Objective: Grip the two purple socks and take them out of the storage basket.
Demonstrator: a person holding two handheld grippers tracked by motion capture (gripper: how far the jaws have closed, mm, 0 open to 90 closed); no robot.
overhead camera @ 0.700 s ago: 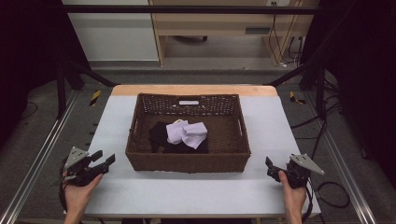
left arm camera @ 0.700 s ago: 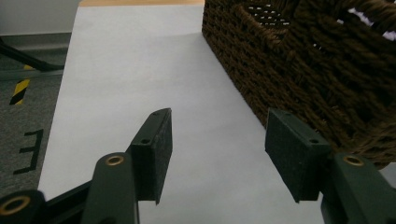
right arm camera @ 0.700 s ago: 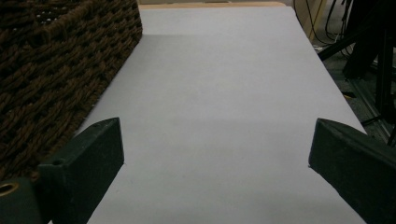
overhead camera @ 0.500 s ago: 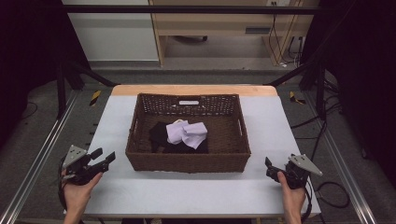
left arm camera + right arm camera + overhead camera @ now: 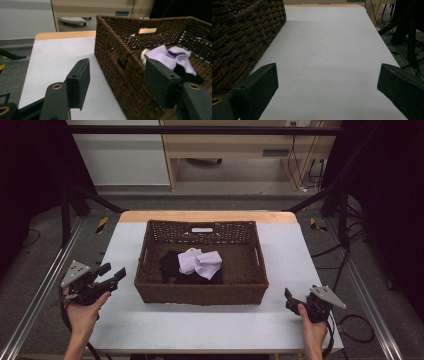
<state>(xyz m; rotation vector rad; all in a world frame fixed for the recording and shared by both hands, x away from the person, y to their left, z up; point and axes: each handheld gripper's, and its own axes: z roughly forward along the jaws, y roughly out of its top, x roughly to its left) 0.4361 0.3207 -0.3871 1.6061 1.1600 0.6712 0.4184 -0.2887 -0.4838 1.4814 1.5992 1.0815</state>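
A dark brown wicker basket (image 5: 200,294) stands in the middle of the white table (image 5: 200,330). Inside it lie a pale lilac sock (image 5: 201,262) and a black cloth (image 5: 170,262). My left gripper (image 5: 113,271) is held just left of the basket's near-left corner and points at it, jaws open and empty. In the left gripper view the gripper (image 5: 120,80) frames the basket's wall (image 5: 117,50), with the lilac sock (image 5: 172,56) beyond the rim. My right gripper (image 5: 289,299) hovers off the basket's near-right corner, open and empty. Between its wide jaws (image 5: 328,82) lies bare table, with the basket (image 5: 239,37) at the left.
The table has a wooden strip (image 5: 207,216) along its far edge. Metal frame rails (image 5: 45,290) run along both sides, and cables (image 5: 357,327) lie on the floor at the right. Bare tabletop stretches on both sides of the basket and in front of it.
My left gripper has moved slightly up and away from the table's near edge, still pointing at the basket. The right gripper and the basket's contents have stayed put.
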